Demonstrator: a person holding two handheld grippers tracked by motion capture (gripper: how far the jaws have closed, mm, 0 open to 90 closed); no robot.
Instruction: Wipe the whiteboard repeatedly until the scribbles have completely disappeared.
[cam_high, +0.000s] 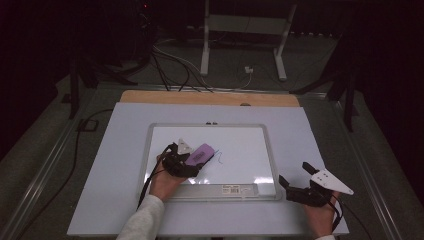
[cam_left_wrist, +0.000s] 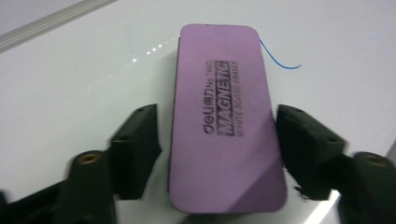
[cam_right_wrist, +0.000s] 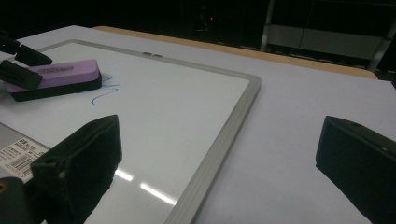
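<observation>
- Where the left gripper (cam_high: 186, 161) covers the near end of the purple eraser (cam_high: 201, 154) in the high view, the contact between jaw and eraser cannot be made out from above.
- Seen in the left gripper view, the eraser (cam_left_wrist: 224, 121) lies flat between the two black jaws; the right jaw touches its long edge, while a thin sliver of board shows between the left jaw and the other edge, so the grasp reads as closed about the eraser, though whether it truly pinches is hard to tell.
- The eraser's near end runs almost to the bottom of that view, and motion blur softens the jaws.
- Its printed face reads "MAGNETIC WHITE BOARD ERASER".
- The eraser rests on the whiteboard (cam_high: 250, 150), left of the board's middle, with its far end just beside a thin blue pen mark (cam_high: 220, 158).
- That blue mark (cam_left_wrist: 280, 58) peeks out past the eraser's far right corner; part of it is hidden under the eraser.
- The right gripper (cam_high: 300, 181) hangs over the pale table cover (cam_high: 115, 165), off the board's near right corner, well apart from the eraser.
- Its jaws stand wide apart with nothing between them, over the board's grey frame (cam_right_wrist: 224, 140).
- Farther off in the right gripper view, the eraser (cam_right_wrist: 56, 77) sits on the board with the left gripper's jaw tips at its end, cut off by the picture's edge.
- The room beyond the table is dark and hard to read.
</observation>
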